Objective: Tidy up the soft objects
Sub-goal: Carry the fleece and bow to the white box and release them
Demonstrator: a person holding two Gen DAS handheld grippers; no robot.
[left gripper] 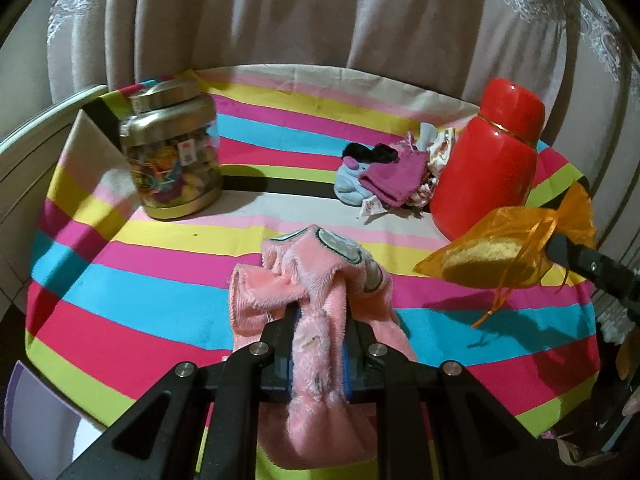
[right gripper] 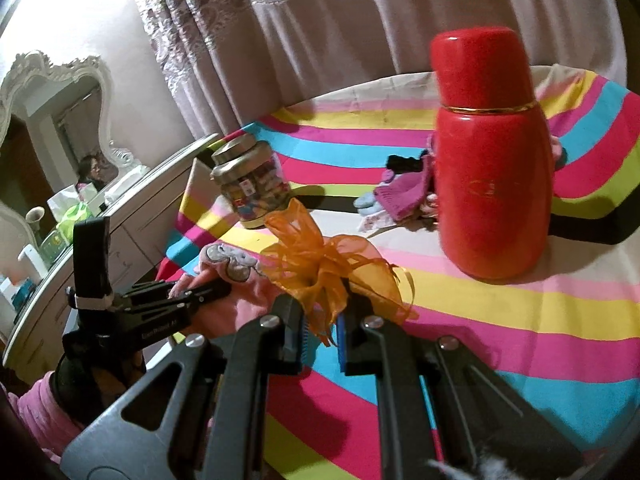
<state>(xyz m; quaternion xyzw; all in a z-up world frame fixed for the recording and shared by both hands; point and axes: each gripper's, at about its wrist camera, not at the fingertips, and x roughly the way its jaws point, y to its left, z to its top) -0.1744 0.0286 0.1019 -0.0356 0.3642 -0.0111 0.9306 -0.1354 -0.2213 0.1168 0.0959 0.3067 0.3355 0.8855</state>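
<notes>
My left gripper [left gripper: 320, 344] clamps a limp pink sock [left gripper: 316, 280]. My right gripper [right gripper: 322, 320] pinches an orange pouch [right gripper: 320, 264] by its gathered neck; both seem light.

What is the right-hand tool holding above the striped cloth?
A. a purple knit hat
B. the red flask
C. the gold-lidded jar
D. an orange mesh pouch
D: the right gripper has its jaws pinched on the gathered neck of the orange mesh pouch, while the red flask and gold-lidded jar stand untouched on the striped cloth.
</notes>
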